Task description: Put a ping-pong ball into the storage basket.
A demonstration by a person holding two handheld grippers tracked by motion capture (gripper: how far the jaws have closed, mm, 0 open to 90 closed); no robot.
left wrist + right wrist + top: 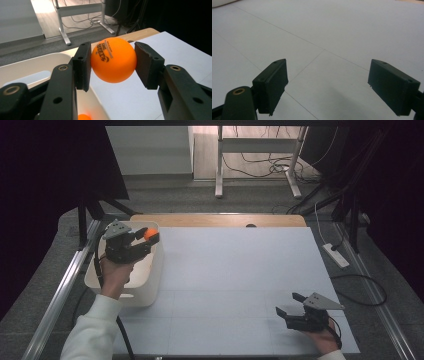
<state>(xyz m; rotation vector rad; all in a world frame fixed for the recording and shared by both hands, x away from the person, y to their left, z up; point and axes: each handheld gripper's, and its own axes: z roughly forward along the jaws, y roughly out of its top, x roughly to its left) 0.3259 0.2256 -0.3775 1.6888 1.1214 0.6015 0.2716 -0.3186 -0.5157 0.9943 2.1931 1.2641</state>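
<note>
An orange ping-pong ball with dark print sits clamped between the pads of my left gripper. In the high view the left gripper holds this ball above the right rim of a white bin at the table's left. A second orange ball lies inside the bin, below the jaws. My right gripper hovers low over the white table sheet at the front right, its jaws wide apart with nothing between them.
A wooden table edge runs along the back of the sheet. Metal rails flank the table on both sides. A desk frame with cables stands on the floor behind, and a power strip lies at the right.
</note>
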